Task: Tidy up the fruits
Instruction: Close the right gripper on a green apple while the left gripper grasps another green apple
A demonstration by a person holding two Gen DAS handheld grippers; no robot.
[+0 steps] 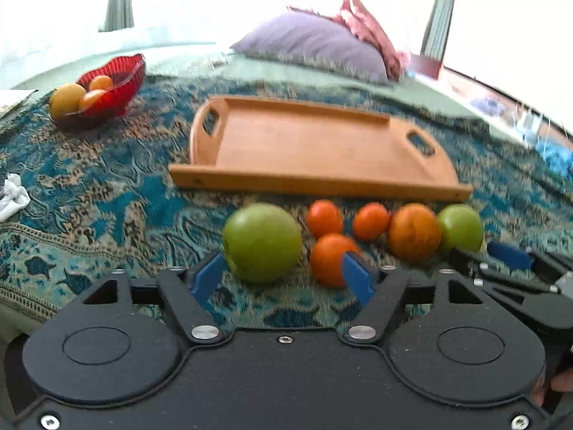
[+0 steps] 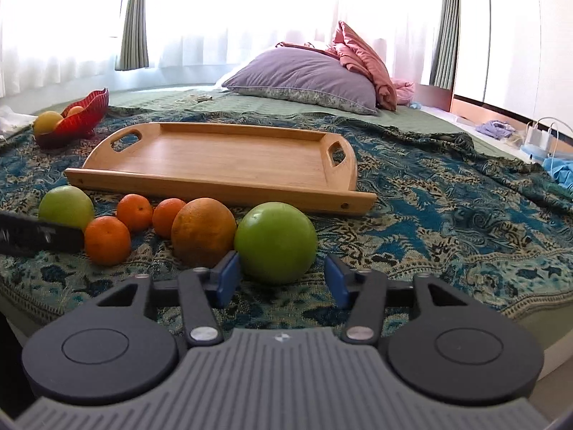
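Fruits sit in a loose row on the patterned blue-and-tan bedspread (image 2: 447, 215), just in front of the near long rail of the wooden tray (image 2: 222, 157), which holds nothing. Left gripper (image 1: 283, 276) points straight at the left green apple (image 1: 262, 242); apple sits between the blue pads but neither pad visibly presses it, left pad very close, right pad overlapping a small mandarin (image 1: 331, 259) beside it, so jaws part-open, no grip confirmed. Right gripper (image 2: 283, 281) lines up on the other green apple (image 2: 276, 242) at the row's right end; left pad near touching, clear gap at the right pad, not clamped. Each hand is nearest its own apple, so judged next: close and lift both, carry forward over the rail. Between the apples: big dull orange (image 2: 203, 231), touching the right apple, and two more mandarins (image 2: 134, 211) behind. Apples smooth, round, glossy, likely to roll on soft cloth; citrus skins pebbled. Tray flat, smooth bamboo-like, long axis running across the view, cut-out handles at the ends. Red ribbed glass bowl (image 2: 84, 118) far left holds yellow-orange fruit.
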